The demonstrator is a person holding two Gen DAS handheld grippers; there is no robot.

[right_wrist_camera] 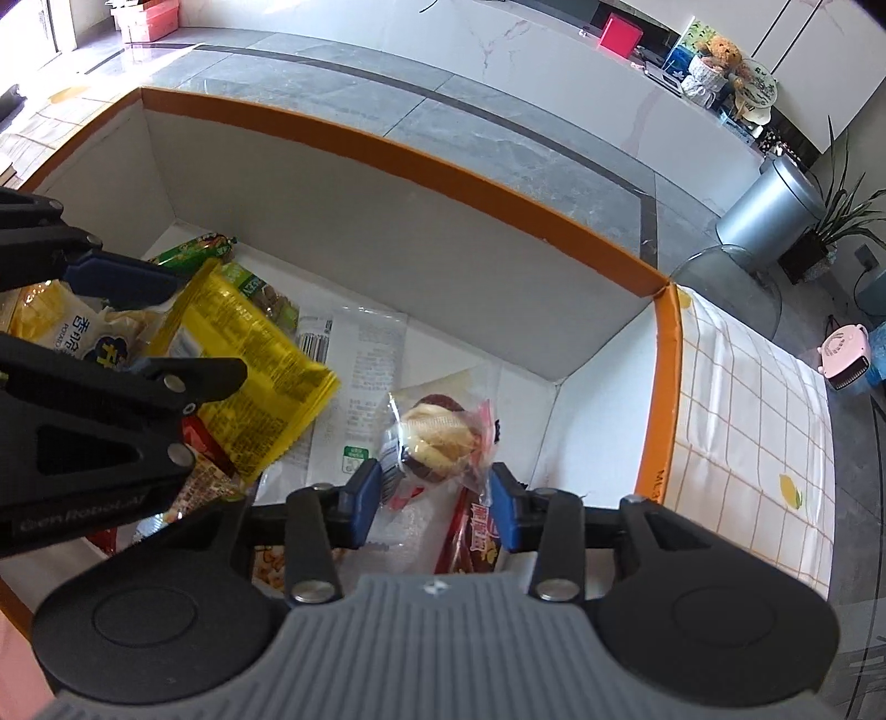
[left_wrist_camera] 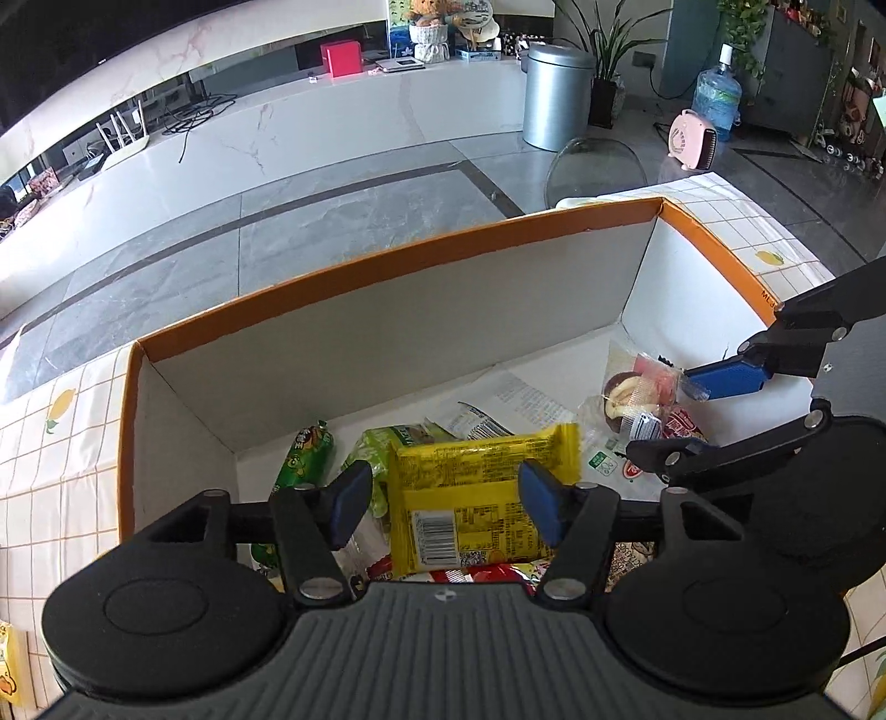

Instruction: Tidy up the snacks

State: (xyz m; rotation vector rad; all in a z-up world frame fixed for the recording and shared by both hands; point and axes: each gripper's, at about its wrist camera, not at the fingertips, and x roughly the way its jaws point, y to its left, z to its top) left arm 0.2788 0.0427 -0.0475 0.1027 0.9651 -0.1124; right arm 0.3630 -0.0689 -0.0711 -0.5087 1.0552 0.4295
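The left gripper point(left_wrist_camera: 443, 493) hangs spread over the yellow packet point(left_wrist_camera: 476, 493), its pads clear of the wrapper. The right gripper point(right_wrist_camera: 437, 498) stands apart around the clear-wrapped pastry point(right_wrist_camera: 437, 437), not visibly pressing it. Both snacks lie inside the orange-rimmed box point(right_wrist_camera: 498, 188) on the checked worktop point(right_wrist_camera: 747, 399).

- You get bright daylight in both views; the box's point(left_wrist_camera: 387, 332) white walls are evenly lit.
- Glare washes the floor point(right_wrist_camera: 99, 50) at upper left of your right view.
- Fisheye bends edges; corners darken.
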